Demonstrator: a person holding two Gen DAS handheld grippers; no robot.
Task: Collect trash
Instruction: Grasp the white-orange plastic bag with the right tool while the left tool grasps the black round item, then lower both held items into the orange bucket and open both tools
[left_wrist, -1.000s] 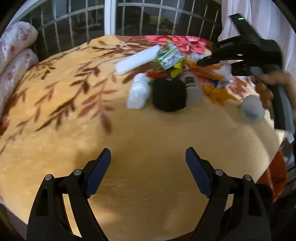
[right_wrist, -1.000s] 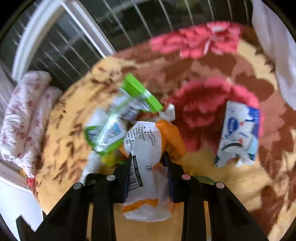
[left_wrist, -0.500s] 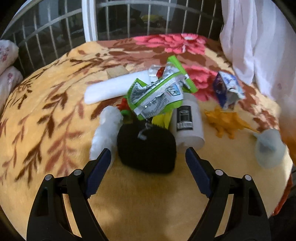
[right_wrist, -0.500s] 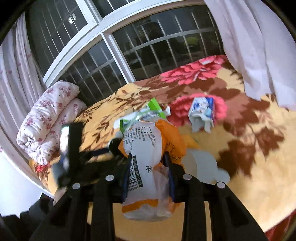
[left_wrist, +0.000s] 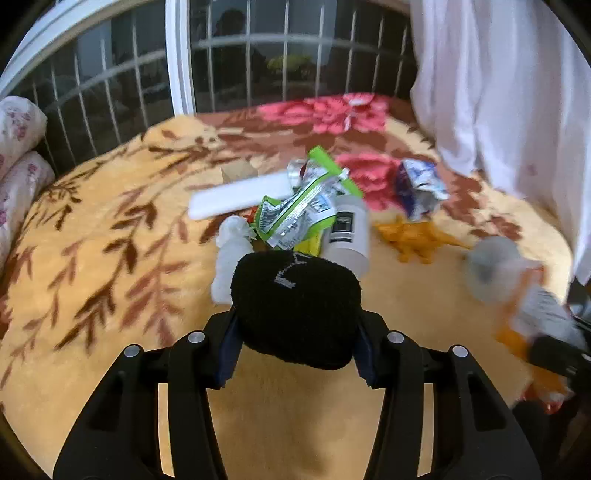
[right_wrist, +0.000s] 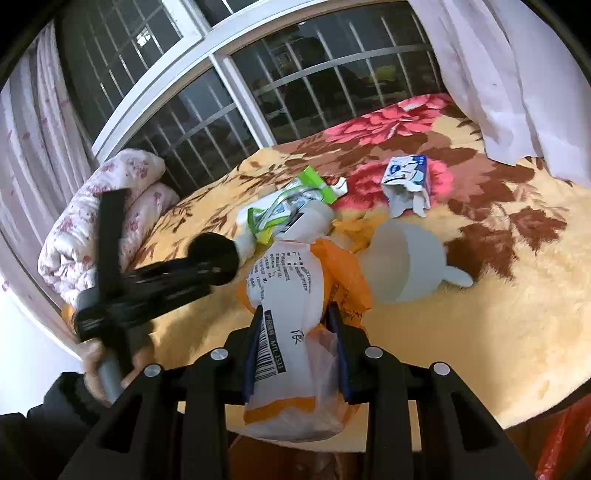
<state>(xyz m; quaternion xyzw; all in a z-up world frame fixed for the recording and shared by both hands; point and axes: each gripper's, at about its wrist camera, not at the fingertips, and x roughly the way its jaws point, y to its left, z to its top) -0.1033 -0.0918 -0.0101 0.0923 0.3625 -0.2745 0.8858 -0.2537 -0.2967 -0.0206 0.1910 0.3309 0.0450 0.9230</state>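
While the left gripper (left_wrist: 297, 349) sits at the near edge of the yellow floral blanket (left_wrist: 110, 258), its jaws have just been closing and now pinch a black fuzzy bundle (left_wrist: 295, 310) between the blue pads, both sides touching it. Bundle carries a small grey mark on top. Right gripper (right_wrist: 295, 350) is clamped on an orange-and-white plastic wrapper (right_wrist: 291, 306), barcode strip facing the camera, wrapper sticking out above and below the jaws. In the right wrist view the left gripper shows as a blurred black frame at near left, a hand (right_wrist: 107, 369) on its grey handle.

Just behind the black bundle: a white crumpled wad (left_wrist: 231, 258) to its left, a white cup with a black label (left_wrist: 347, 236) lying on its side to its right. A green-and-silver snack packet (left_wrist: 303, 210) lies over the cup's far end. Behind that, a long white flat piece (left_wrist: 236, 197), with a small tan block (left_wrist: 238, 170) at its far side. To the right, an orange toy dinosaur (left_wrist: 413, 236) lies on the blanket; farther right, a grey-white mug (right_wrist: 410, 258) on its side, near the wrapper. Beyond the dinosaur, a torn blue-and-white carton (right_wrist: 406, 177) rests on a red flower print.

Far left, a rolled floral quilt (right_wrist: 107, 206) at the blanket's edge. Barred window (right_wrist: 295, 85) behind everything, white curtain (left_wrist: 498, 92) hanging at far right.
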